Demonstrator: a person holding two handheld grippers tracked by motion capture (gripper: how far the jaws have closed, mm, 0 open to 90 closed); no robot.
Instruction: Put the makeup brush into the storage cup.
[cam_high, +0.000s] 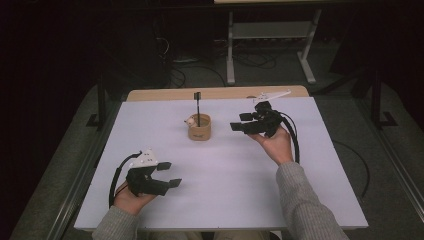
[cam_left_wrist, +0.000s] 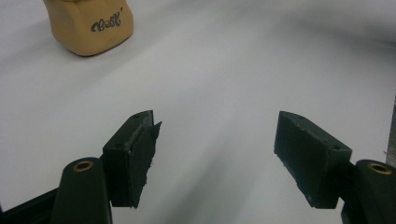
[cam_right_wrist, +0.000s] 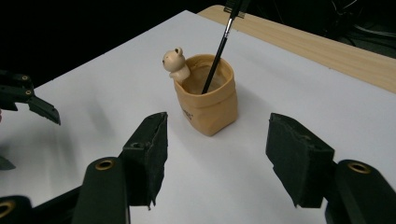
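At the middle of the white surface a tan pot holds a brush upright, within easy reach. The right tool, released, faces it from three o'clock; the left tool, also released and empty, waits at seven o'clock

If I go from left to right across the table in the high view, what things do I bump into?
Left tool, open, near the front edge → little tan cup with a small bear figure on its left rim and a black brush standing in it → right tool, open.
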